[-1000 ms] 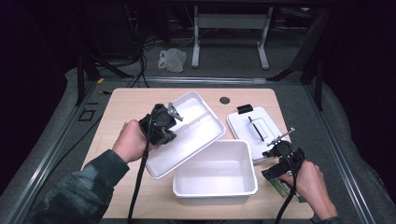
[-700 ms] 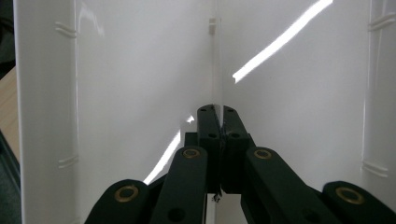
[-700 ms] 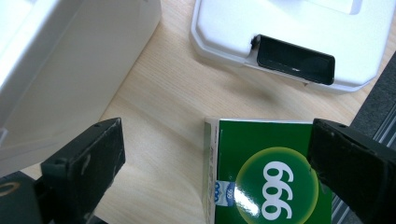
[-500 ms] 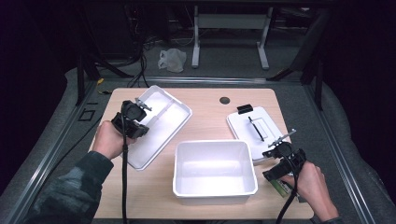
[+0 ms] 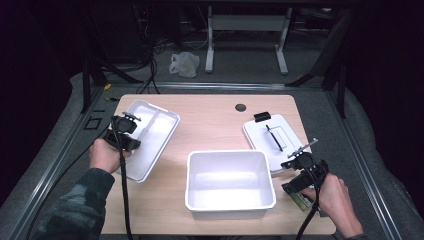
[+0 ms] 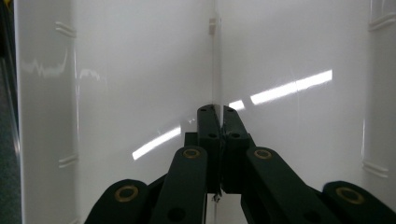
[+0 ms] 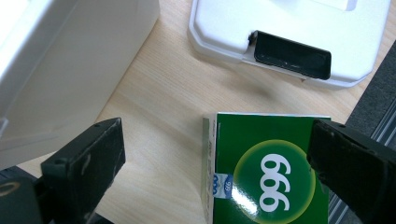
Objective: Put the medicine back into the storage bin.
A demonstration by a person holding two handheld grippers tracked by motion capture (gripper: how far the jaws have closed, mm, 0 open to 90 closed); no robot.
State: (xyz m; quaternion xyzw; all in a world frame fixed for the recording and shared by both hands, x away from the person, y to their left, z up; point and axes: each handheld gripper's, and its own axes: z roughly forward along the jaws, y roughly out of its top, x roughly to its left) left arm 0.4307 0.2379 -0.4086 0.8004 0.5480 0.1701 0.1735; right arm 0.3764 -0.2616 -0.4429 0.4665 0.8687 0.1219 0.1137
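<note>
Left claw (image 5: 131, 131) is clamping the centre divider of the shallow white plastic tray (image 5: 162, 131), left-centre of the counter (image 5: 215, 120) | right claw (image 7: 215, 154) is standing open, green "999" carton (image 7: 268, 172) lying between its jaws, lower right | tray's long axis is running toward upper right.

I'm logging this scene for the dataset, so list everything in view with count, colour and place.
Divided tray: one, white, table's left side, its centre divider pinched by the left gripper.
Deep bin: one, white, table's middle front.
Lid: one, white with black handle and latch, right rear.
Box: one, green, marked 999, front right edge, between the right gripper's jaws.
Table: one, light wood.
Plastic bag: one, white, floor behind.
Left gripper: black, shut.
Right gripper: black, open.
</note>
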